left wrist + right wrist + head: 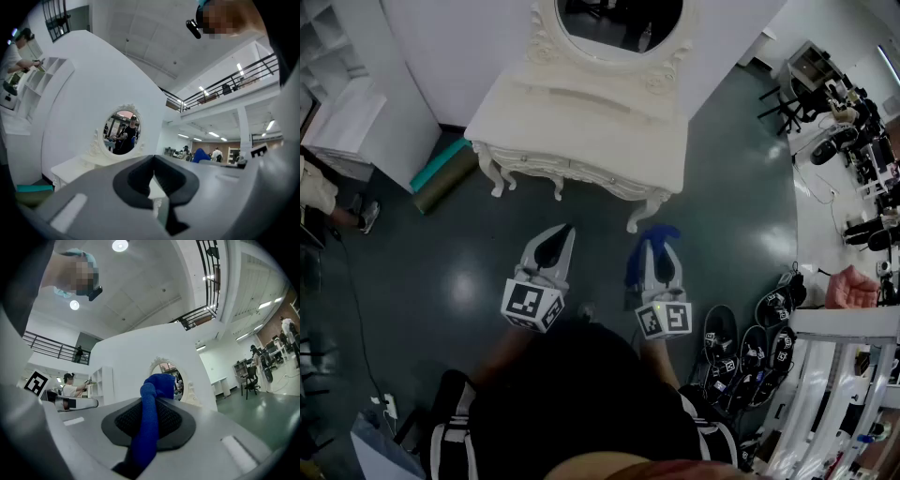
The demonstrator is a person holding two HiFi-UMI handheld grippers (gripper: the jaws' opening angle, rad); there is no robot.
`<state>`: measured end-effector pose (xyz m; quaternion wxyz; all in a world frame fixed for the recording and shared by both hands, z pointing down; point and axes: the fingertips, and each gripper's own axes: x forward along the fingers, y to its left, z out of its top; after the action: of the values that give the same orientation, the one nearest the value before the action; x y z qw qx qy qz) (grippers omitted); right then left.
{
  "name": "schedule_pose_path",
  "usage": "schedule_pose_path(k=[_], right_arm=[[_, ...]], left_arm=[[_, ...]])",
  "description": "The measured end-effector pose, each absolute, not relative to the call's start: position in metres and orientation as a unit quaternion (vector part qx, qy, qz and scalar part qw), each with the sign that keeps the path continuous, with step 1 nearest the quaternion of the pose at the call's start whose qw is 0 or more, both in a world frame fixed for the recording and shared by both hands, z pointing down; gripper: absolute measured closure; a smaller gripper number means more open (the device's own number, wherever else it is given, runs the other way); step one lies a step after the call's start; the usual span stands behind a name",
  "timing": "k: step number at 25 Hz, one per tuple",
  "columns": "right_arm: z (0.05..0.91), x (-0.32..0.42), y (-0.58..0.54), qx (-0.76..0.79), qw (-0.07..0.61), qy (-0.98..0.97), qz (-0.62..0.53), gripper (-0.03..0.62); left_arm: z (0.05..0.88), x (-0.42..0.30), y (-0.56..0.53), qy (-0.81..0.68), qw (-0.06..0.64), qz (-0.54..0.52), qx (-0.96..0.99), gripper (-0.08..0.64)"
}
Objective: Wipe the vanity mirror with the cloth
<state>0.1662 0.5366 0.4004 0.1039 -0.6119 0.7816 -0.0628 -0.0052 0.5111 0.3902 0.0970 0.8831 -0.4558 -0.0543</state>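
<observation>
A white ornate vanity table (581,131) stands against a white wall, with its oval mirror (619,23) at the top of the head view. The same mirror (121,132) (169,376) shows ahead in both gripper views. My right gripper (658,246) is shut on a blue cloth (649,246) (150,418), which bunches out past the jaw tips. My left gripper (555,242) is shut with nothing between its jaws (153,180). Both grippers hang over the dark floor, in front of the vanity and apart from it.
A teal and olive rolled mat (441,173) lies on the floor left of the vanity. White shelving (333,66) is at the far left with a person beside it. Several shoes (750,347) and a white rack (834,394) are at the right. Desks and chairs (853,131) fill the far right.
</observation>
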Motion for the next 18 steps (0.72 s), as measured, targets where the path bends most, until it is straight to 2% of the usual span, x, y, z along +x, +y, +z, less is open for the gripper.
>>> schedule_pose_path(k=[18], right_arm=[[0.414,0.178,0.535,-0.600,0.134,0.783,-0.090,0.529]], left_arm=[[0.403,0.009,0.509,-0.456,0.107,-0.036,0.883,0.549]])
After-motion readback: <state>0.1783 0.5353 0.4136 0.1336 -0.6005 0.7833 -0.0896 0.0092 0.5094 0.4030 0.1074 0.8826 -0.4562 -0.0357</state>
